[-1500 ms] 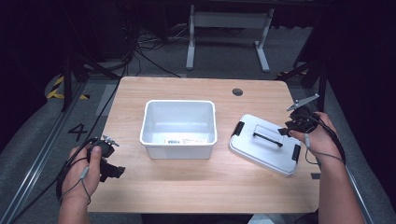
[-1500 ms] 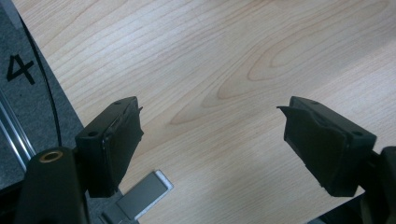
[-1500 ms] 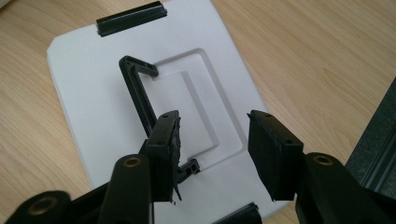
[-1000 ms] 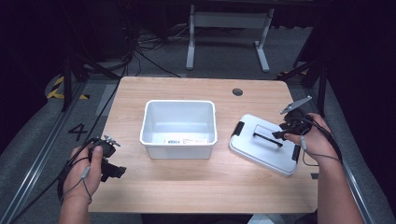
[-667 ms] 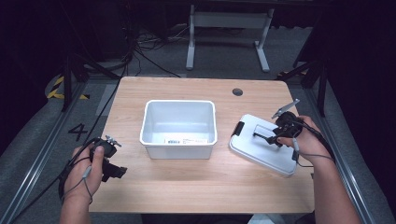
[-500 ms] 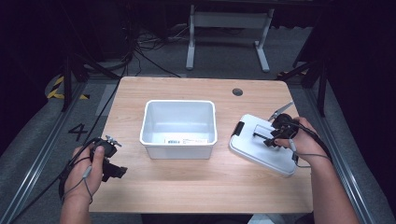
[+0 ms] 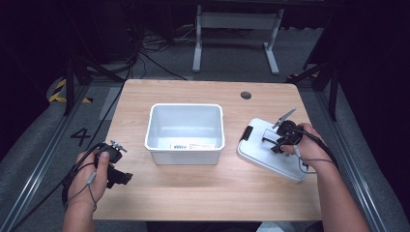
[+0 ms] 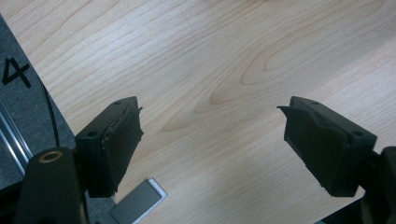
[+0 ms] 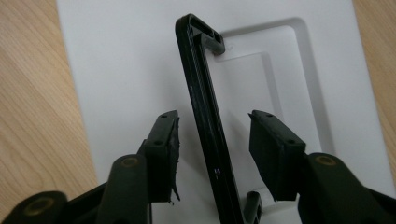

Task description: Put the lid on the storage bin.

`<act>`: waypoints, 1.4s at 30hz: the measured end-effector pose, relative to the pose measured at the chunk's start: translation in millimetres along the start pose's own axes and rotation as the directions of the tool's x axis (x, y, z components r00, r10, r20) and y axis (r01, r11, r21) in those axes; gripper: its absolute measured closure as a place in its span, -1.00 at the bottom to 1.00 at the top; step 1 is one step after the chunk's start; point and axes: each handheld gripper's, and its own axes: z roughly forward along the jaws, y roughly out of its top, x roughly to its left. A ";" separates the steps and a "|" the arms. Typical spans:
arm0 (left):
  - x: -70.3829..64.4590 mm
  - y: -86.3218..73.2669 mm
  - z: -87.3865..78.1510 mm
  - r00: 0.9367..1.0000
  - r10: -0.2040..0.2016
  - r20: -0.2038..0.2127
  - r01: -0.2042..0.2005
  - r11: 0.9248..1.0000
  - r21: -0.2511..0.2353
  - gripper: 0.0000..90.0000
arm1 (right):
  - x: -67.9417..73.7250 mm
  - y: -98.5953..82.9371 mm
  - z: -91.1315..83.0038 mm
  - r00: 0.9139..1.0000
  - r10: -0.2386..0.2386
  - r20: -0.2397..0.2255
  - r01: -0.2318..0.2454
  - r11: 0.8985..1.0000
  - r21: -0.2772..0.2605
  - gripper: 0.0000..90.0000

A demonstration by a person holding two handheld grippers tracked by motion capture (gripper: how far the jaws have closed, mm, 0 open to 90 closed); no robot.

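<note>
Tabletop [image 7: 203,193] of pale wood grain carries a white rectangular plastic bin [image 7: 185,133], open and standing near the middle, and a flat white plastic lid [image 7: 263,154] with a black hinged handle [image 9: 205,112], lying well apart from the bin on the right.

The right gripper [image 7: 279,140], held in the person's right hand [image 7: 302,142], is down over the lid. In the right gripper view its two black jaws stand apart, one on each side of the raised handle bar, which runs up between them from the bottom edge and slightly nearer the left jaw. Neither jaw pad touches the bar; a gap shows on both sides. Beyond the jaws the bar bends at its far corner and meets the lid at the edge of a shallow rectangular recess moulded into the white surface. Wood shows outside the lid to either side of the jaws.

The left gripper [image 8: 210,140], held in the person's left hand [image 7: 89,176] near the front left corner of the tabletop, has its jaws spread wide with only bare wood between and beyond them. To the left of its left jaw the tabletop edge drops to grey floor [image 8: 18,112] marked with a black numeral 4 [image 8: 14,74]; a small grey metal plate [image 8: 135,203] shows below that jaw.
</note>
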 end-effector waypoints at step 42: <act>3.5 -5.6 -4.7 1.000 -0.021 0.006 0.021 1.000 -0.011 -0.56 | 2.4 26.2 -68.2 0.978 -0.202 0.050 0.207 0.972 -0.115 0.88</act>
